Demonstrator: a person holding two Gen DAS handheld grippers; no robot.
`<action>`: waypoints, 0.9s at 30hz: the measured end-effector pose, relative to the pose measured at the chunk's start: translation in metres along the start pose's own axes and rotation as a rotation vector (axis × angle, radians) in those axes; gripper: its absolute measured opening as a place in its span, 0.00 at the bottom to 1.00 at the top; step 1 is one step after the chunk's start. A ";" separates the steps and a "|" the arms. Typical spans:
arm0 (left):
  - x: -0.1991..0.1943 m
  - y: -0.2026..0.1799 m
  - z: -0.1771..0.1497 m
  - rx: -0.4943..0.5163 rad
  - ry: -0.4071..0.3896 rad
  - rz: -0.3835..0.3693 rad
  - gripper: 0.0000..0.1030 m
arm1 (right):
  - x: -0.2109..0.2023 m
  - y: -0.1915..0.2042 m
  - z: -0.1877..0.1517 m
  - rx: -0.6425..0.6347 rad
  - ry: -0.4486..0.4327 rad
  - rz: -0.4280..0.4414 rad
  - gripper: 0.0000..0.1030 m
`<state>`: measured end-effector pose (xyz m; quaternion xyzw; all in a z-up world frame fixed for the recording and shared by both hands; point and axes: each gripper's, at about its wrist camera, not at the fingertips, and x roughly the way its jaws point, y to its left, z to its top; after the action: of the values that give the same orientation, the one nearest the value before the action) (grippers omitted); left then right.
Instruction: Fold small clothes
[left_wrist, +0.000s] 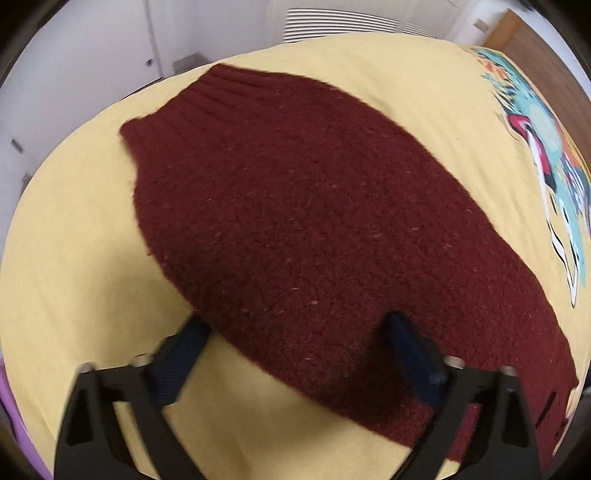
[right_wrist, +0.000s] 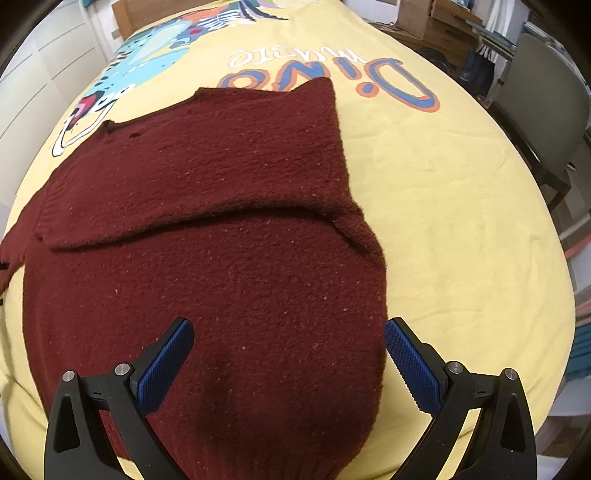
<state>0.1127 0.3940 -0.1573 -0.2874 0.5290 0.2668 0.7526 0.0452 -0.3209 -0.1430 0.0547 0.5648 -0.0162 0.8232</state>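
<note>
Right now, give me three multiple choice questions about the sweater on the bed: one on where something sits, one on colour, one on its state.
1. Where does the printed lettering on the yellow bedspread show in the right wrist view?
A. Beyond the sweater's far edge
B. Under the gripper's fingers
C. On a chair

2. What colour is the sweater?
A. Navy
B. Dark red
C. Grey

3. How does the sweater's sleeve lie?
A. Stretched straight out to the side
B. Hanging off the bed
C. Folded across the body

Answers: 1 A, the letters start past the far edge. 2 B, the knit is dark red in both views. 3 C, the sleeve lies over the body, its ribbed cuff at the left.
</note>
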 end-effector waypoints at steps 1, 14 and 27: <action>-0.001 -0.004 0.002 0.019 -0.006 0.000 0.59 | 0.001 -0.001 0.001 -0.002 0.000 -0.002 0.99; -0.062 -0.070 -0.013 0.286 -0.052 -0.093 0.07 | 0.008 -0.003 0.028 -0.017 -0.012 0.000 0.99; -0.130 -0.260 -0.103 0.638 -0.070 -0.344 0.06 | -0.019 -0.006 0.066 -0.001 -0.086 0.030 0.99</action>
<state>0.1917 0.1277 -0.0233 -0.1140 0.5036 -0.0326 0.8558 0.0990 -0.3343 -0.1025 0.0623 0.5282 -0.0059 0.8468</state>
